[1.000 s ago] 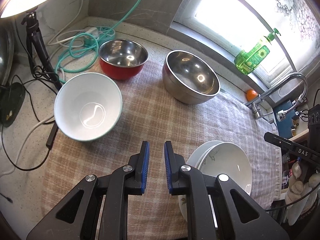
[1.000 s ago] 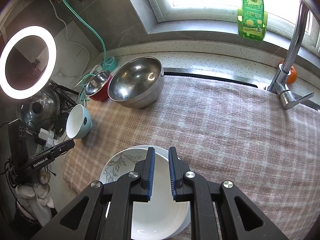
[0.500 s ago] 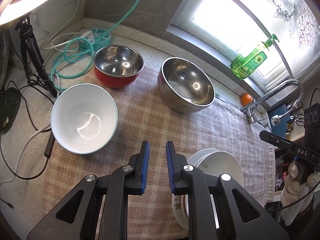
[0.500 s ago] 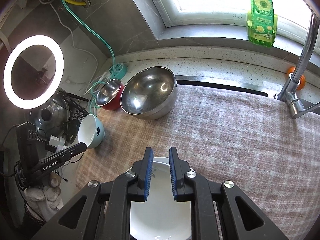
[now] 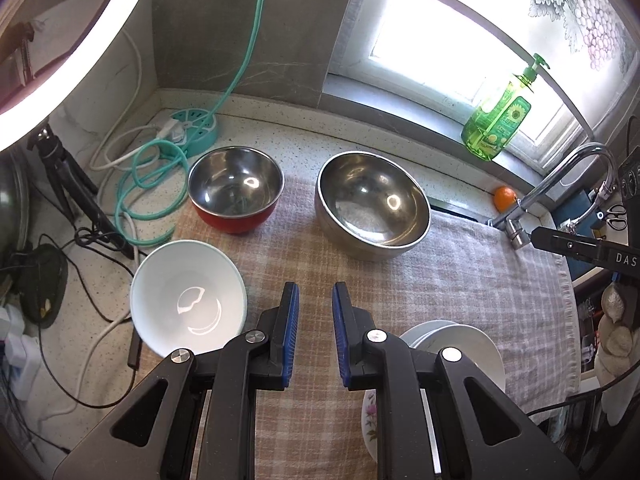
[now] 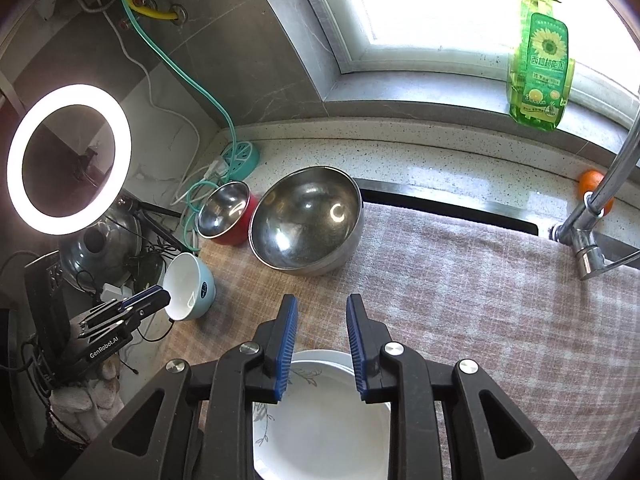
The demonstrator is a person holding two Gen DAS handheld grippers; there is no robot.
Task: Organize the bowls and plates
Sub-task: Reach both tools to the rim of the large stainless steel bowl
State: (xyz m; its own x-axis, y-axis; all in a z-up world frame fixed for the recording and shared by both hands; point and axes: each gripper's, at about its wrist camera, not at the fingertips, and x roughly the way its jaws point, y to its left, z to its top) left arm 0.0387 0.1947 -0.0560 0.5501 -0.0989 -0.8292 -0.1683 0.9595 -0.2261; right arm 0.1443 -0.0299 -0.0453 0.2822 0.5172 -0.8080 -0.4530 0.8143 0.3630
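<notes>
Looking down the left gripper [image 5: 314,334], the left wrist view shows the white bowl's [image 5: 188,308] interior; the right view shows its blue outside. The stacked plates [image 6: 320,420] lie on the checked cloth [image 6: 480,300] over the table, partly hidden behind both grippers. The right gripper [image 6: 322,346] has jaws opening, empty; the left jaws stand slightly apart, empty. Both views have drawn back since a second ago.

Checked cloth [image 5: 460,264] over the speckled counter [image 5: 280,128]. Green soap bottle [image 6: 540,60] upright on the sill — orange [image 6: 591,184] behind the tap [image 6: 588,216]. Lit ring light [image 6: 68,160] left; teal hose [image 5: 152,184] coiled beside a teal socket [image 5: 194,124] — tripod [image 5: 68,176] nearby.
</notes>
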